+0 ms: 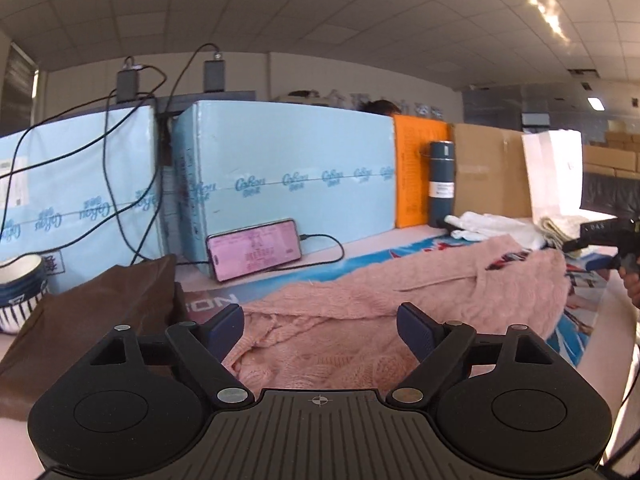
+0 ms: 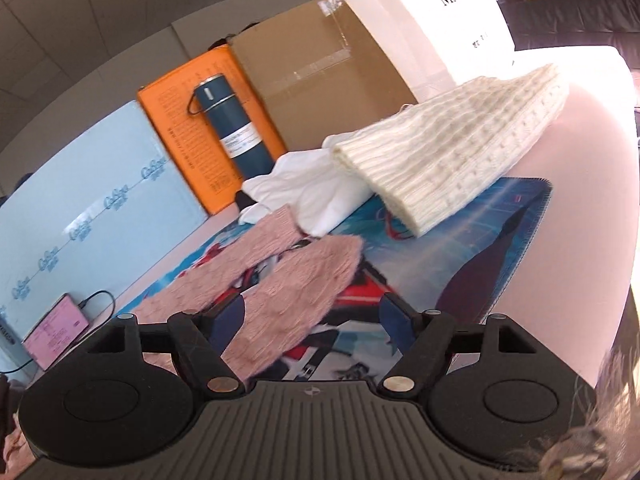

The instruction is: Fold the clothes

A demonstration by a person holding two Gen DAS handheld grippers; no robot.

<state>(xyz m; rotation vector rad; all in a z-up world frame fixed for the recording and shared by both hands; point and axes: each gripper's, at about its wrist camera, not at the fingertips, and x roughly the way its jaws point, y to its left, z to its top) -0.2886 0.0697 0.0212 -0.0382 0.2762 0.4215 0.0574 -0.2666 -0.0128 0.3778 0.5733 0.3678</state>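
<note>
A pink knit sweater [image 1: 400, 300] lies spread on a printed mat [image 1: 360, 264]; it also shows in the right wrist view [image 2: 280, 280]. My left gripper [image 1: 320, 330] is open and empty, just above the sweater's near part. My right gripper [image 2: 312, 320] is open and empty, above the sweater's end and the mat [image 2: 480, 240]. The right gripper also shows in the left wrist view [image 1: 608, 240] at the far right edge. A folded cream knit [image 2: 448, 152] and a white garment [image 2: 312, 188] lie beyond the sweater.
A brown cloth [image 1: 92, 320] and a striped bowl [image 1: 22, 292] are at the left. A phone [image 1: 254, 250] with a cable leans on light-blue boxes [image 1: 288, 168]. A dark-blue flask [image 2: 234, 128], an orange board, a cardboard box [image 2: 320, 60] and a white bag [image 2: 432, 12] stand behind.
</note>
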